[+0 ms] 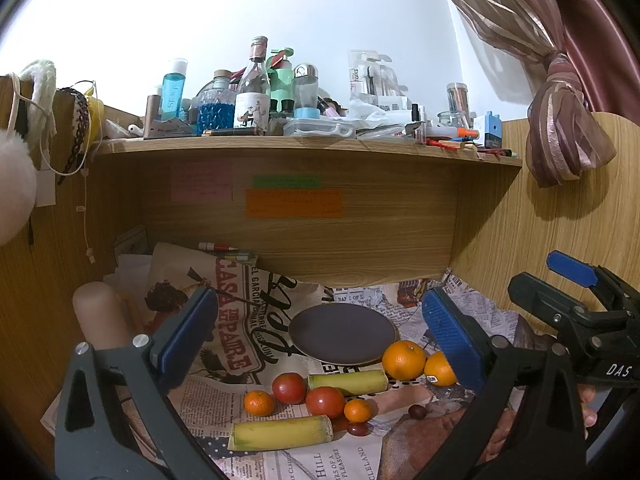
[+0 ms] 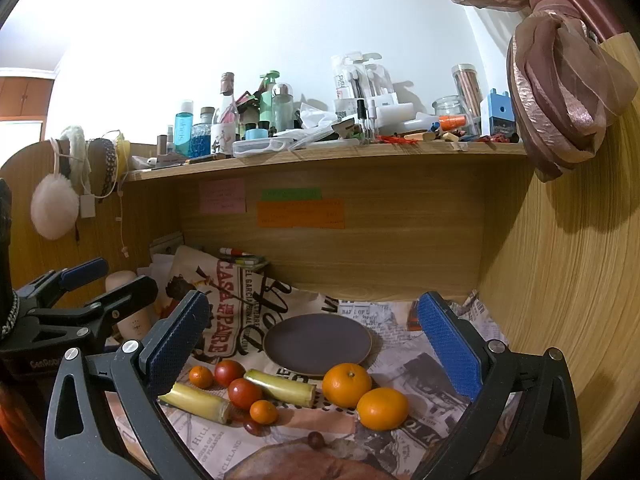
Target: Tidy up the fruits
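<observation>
A dark round plate (image 1: 341,333) (image 2: 317,343) lies on newspaper. In front of it lie two big oranges (image 1: 403,359) (image 2: 347,384), two small mandarins (image 1: 259,403) (image 2: 263,411), two tomatoes (image 1: 325,401) (image 2: 244,393), two yellow cane pieces (image 1: 282,433) (image 2: 280,387) and dark grapes (image 1: 358,428) (image 2: 315,439). My left gripper (image 1: 320,340) is open and empty above the fruit. My right gripper (image 2: 312,344) is open and empty too; it also shows at the right of the left wrist view (image 1: 572,280).
A wooden shelf (image 1: 304,146) crowded with bottles and jars overhangs the back. Wooden walls close in on the left and right (image 2: 560,300). A beige bottle (image 1: 100,320) stands at the left. A curtain (image 2: 560,80) hangs at the right.
</observation>
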Motion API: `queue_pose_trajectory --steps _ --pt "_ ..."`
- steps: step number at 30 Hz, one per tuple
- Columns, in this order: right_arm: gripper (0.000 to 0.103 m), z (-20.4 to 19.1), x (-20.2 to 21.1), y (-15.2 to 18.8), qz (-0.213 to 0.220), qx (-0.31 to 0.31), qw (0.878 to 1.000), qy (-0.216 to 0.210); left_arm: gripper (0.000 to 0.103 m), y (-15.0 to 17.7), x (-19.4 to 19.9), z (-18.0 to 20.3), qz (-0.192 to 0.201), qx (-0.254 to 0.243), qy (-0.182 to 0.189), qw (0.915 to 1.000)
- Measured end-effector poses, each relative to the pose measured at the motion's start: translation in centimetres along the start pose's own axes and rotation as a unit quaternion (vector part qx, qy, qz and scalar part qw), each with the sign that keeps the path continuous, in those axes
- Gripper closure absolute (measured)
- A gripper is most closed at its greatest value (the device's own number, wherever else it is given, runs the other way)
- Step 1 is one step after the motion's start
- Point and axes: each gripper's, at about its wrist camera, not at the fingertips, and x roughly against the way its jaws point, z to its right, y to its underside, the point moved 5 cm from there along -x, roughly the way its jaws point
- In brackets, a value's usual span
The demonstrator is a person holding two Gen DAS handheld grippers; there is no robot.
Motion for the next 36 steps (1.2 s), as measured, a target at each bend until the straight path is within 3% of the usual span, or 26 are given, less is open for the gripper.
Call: queue_pose_trajectory --steps 22,31,36 --pt "0.000 0.0 -0.3 -0.1 -0.004 -0.001 1.000 0.000 0.000 0.1 -0.2 0.2 -0.002 0.003 0.005 1.0000" --pt "0.000 0.6 -2.1 0.9 -0.026 -0.013 0.999 -0.022 0.000 1.0 -2.2 -0.5 -0.031 0.015 0.022 0.9992" --pt "0.004 1.4 -3.6 2.1 -0.049 -0.007 0.999 -0.011 0.017 2.0 -4.2 -1.5 -0.066 0.028 0.025 0.9971"
